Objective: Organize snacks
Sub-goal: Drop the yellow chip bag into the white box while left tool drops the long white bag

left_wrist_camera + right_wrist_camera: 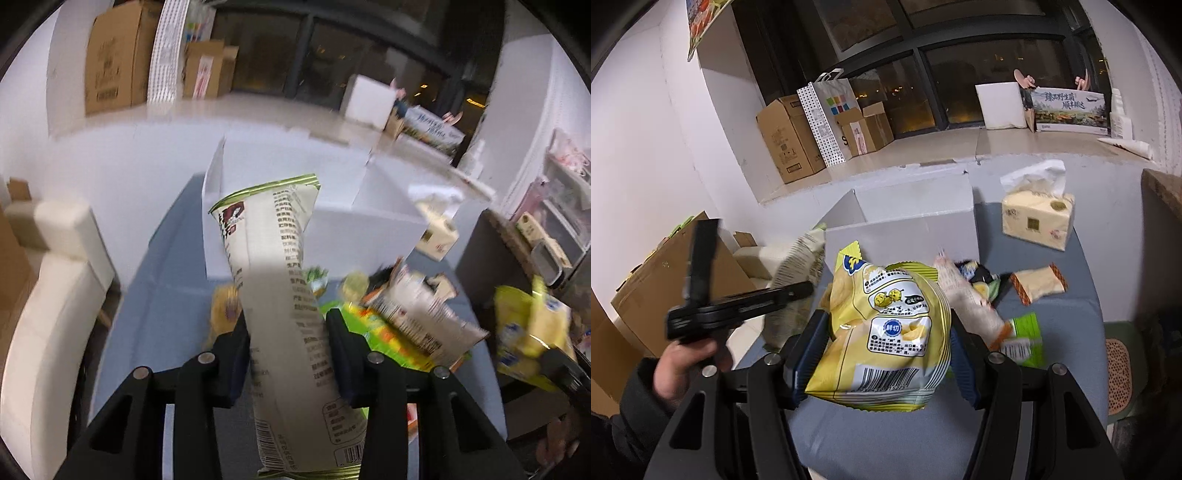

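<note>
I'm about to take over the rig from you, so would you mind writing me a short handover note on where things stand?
Left gripper: shut on the cream snack bag, lifted off the pile.
Right gripper: shut on the yellow chip bag, held above the grey table.
The open white box stands just behind the pile; I cannot see inside it.
Left on the table: the cream-and-orange packet, the green-edged packet and a few others.
The tissue pack sits beside the box.
</note>
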{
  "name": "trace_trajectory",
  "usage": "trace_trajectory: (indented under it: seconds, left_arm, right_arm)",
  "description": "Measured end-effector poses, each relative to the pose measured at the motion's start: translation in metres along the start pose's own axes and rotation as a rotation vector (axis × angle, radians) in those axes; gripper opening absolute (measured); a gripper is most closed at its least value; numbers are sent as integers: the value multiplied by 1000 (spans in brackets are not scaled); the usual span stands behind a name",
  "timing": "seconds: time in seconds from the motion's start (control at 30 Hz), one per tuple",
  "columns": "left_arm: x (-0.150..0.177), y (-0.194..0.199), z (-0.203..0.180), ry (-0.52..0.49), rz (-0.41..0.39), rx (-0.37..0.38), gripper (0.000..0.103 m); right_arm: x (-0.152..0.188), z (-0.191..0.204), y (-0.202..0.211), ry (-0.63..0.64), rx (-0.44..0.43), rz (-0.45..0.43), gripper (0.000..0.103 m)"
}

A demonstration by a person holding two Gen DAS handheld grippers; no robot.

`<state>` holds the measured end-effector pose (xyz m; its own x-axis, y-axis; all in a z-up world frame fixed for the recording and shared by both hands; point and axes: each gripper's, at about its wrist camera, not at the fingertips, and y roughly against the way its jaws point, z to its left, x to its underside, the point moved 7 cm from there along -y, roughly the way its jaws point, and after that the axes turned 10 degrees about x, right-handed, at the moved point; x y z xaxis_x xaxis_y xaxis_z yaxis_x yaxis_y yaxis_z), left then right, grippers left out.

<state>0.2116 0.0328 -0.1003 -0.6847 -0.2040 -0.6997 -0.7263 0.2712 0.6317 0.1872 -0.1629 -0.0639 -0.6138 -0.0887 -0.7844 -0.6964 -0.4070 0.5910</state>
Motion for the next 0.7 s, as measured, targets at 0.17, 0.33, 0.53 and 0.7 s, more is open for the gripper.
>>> trace_trajectory:
  seconds: [0.17, 0.33, 0.53, 0.7]
  left_arm:
    - [-34, 10, 2, -35, -36, -9, 44]
    - [-73, -5, 3, -52, -53, 9, 44]
    - [-123, -47, 3, -112, -39, -30, 44]
    - [-151, -89, 15, -122, 0, -46, 44]
  right_arm:
    - [-43, 5, -27, -5, -12, -13, 66]
    - [-85, 1, -62, -45, -20, 13, 66]
    - [-132, -12, -123, -58, 47, 72, 66]
    - [-147, -22, -171, -61, 105, 138, 66]
